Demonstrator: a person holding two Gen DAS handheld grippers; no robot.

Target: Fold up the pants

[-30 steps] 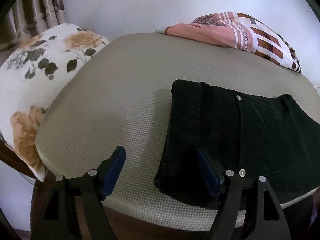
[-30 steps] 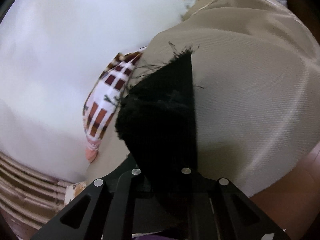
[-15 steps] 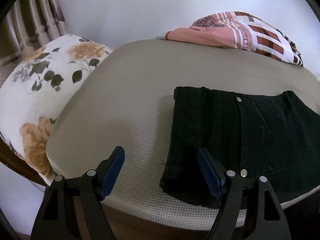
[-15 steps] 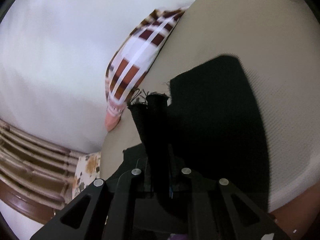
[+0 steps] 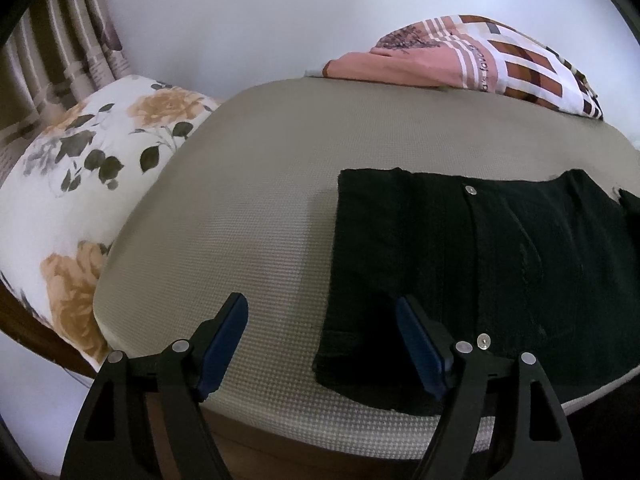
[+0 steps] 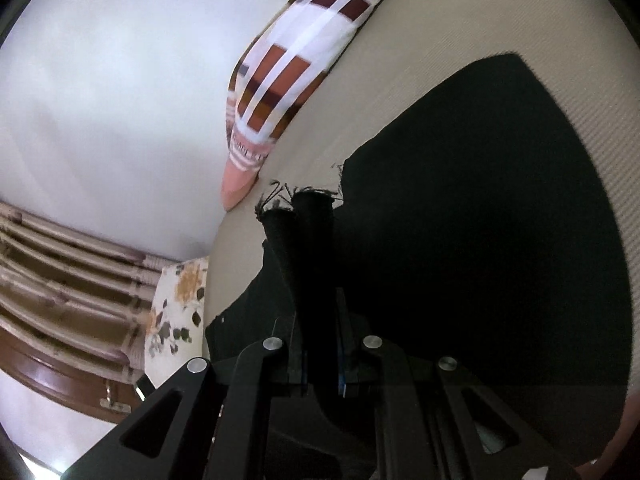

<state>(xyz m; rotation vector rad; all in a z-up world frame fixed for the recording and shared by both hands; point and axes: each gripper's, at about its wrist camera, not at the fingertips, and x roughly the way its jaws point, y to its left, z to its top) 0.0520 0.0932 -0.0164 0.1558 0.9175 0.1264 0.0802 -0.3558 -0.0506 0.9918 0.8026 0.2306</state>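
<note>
Right wrist: right gripper [image 6: 320, 354] clamping frayed hems of pants [image 6: 480, 240], carrying them toward waistband. Left gripper [image 5: 322, 344] hovering wide open, empty. Next: lay hems down aligned.

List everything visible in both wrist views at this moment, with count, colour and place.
pants: one, black, flat on the bed's near right part, frayed hems lifted
bed: one, beige textured cover, fills the middle
floral pillow: one, white with tan roses, left of the bed
plaid cloth: one, pink, white and brown, far edge of the bed
curtain: one, brown striped, far left
wall: white, behind the bed
left gripper: open, over the bed's near edge by the pants
right gripper: shut on the pants' hems
</note>
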